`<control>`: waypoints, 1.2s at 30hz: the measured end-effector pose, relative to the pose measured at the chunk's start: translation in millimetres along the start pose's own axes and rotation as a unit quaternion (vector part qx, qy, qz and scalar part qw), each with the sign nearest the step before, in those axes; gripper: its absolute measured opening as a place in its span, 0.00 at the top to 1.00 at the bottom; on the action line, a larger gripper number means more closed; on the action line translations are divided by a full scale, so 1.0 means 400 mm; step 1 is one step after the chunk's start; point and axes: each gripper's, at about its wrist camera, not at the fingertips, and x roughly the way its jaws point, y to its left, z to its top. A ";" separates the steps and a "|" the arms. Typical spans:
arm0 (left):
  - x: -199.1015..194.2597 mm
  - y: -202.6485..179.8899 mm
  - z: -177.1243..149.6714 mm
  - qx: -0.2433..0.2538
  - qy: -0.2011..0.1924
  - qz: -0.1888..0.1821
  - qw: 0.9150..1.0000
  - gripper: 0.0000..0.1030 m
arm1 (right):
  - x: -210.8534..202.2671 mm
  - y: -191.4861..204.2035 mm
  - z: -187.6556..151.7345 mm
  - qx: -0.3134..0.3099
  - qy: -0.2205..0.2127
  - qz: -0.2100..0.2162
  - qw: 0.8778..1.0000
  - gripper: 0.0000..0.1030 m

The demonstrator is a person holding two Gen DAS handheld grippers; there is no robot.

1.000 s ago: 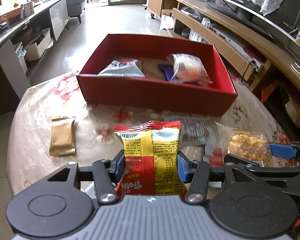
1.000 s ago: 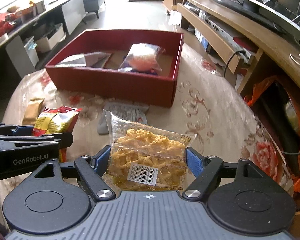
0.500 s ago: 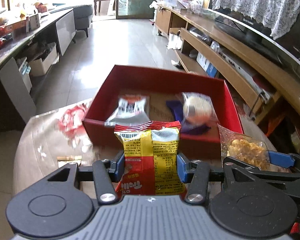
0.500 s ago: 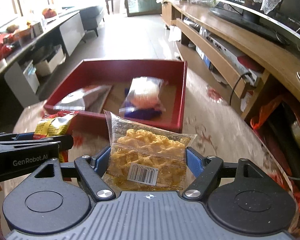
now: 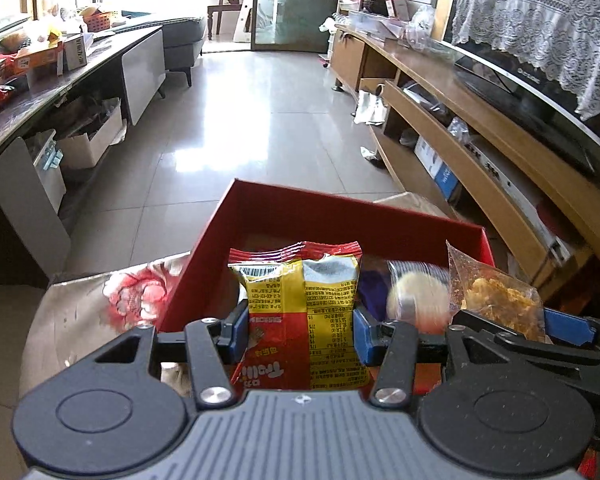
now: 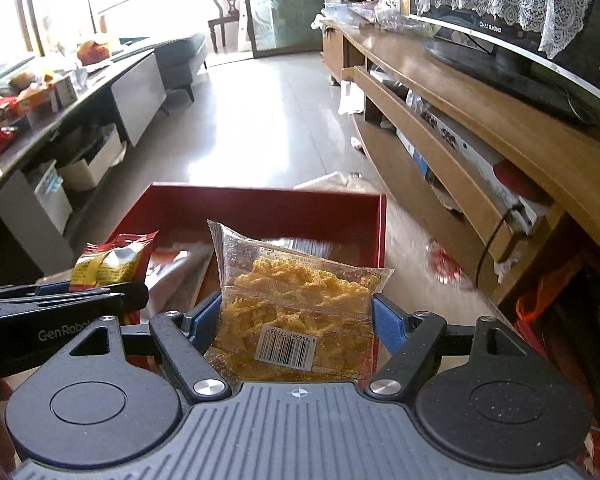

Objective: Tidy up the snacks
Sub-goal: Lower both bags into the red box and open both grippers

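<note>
My left gripper is shut on a red and yellow snack packet, held upright over the near part of the red box. My right gripper is shut on a clear bag of golden crisps, also over the red box. In the left wrist view that bag of crisps shows at the right. In the right wrist view the red and yellow packet shows at the left. Inside the box lie a round pastry in a clear wrapper and a silvery packet, both partly hidden.
The box sits on a round table with a floral cloth. A long wooden TV cabinet runs along the right, a dark counter with boxes along the left, and tiled floor lies beyond the table.
Both grippers have moved forward and up with their packets, from above the table's near part to over the red box. The loose snacks on the cloth have dropped out of view.
</note>
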 end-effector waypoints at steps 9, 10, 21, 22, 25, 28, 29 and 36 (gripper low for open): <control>0.089 0.005 0.020 -0.009 0.018 0.018 1.000 0.52 | 0.080 0.005 0.023 -0.005 0.011 -0.002 1.000 0.20; 0.099 0.005 0.020 -0.008 0.021 0.021 1.000 0.52 | 0.087 0.007 0.024 -0.006 0.014 -0.003 1.000 0.20; 0.154 -0.005 0.017 0.004 0.027 0.037 0.999 0.52 | 0.142 0.013 0.025 -0.011 0.024 -0.009 1.000 0.20; 0.157 -0.007 0.017 0.006 0.027 0.038 0.999 0.52 | 0.145 0.013 0.024 -0.014 0.024 -0.011 1.000 0.20; 0.168 -0.007 0.012 0.007 0.034 0.038 0.999 0.52 | 0.148 0.015 0.022 -0.016 0.023 -0.016 0.999 0.20; 0.179 -0.006 0.007 0.008 0.040 0.039 0.998 0.52 | 0.153 0.021 0.020 -0.029 0.020 -0.026 0.999 0.19; 0.182 -0.006 0.009 0.008 0.041 0.039 0.998 0.52 | 0.155 0.024 0.019 -0.031 0.020 -0.028 0.999 0.19; 0.174 -0.011 0.013 0.011 0.040 0.043 0.998 0.49 | 0.159 0.015 0.026 -0.026 0.024 -0.024 0.999 0.17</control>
